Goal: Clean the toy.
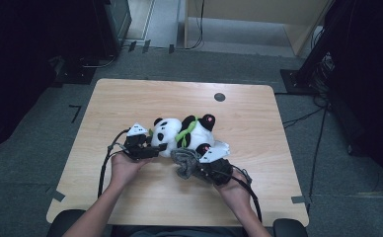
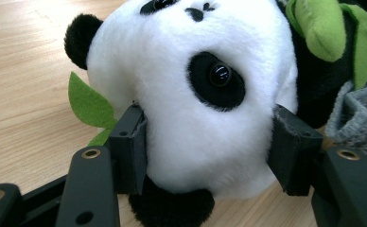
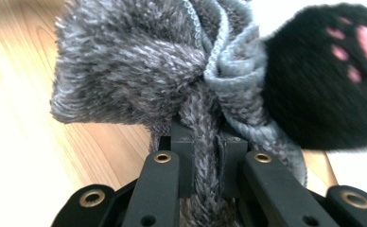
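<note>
Panda plush [image 1: 182, 134] lies on its side near the middle of the bench [image 1: 130, 98], head toward your left, with a green leaf sprig [image 1: 188, 127] across its chest and its pink-padded paws [image 3: 333, 71] toward your right. Against its lower body sits the grey knitted cloth [image 1: 183, 162], bunched into a soft lump. Your left hand-held gripper [image 2: 205, 142] has its jaws pressed on either side of the white head, the pads sinking into the fur just below the eye. Your right hand-held gripper [image 3: 205, 146] is pinching a narrow twisted strand of the knit, jaws nearly together. That thin hold is, by my judgement, the weak point: pull hard and the strand may slide out or stretch the knit rather than carry the whole cloth. The head grip is on squashy stuffing, so a sideways tug from the right could roll the toy or let it pop free. The cloth could also snag on the paw or the sprig.
</note>
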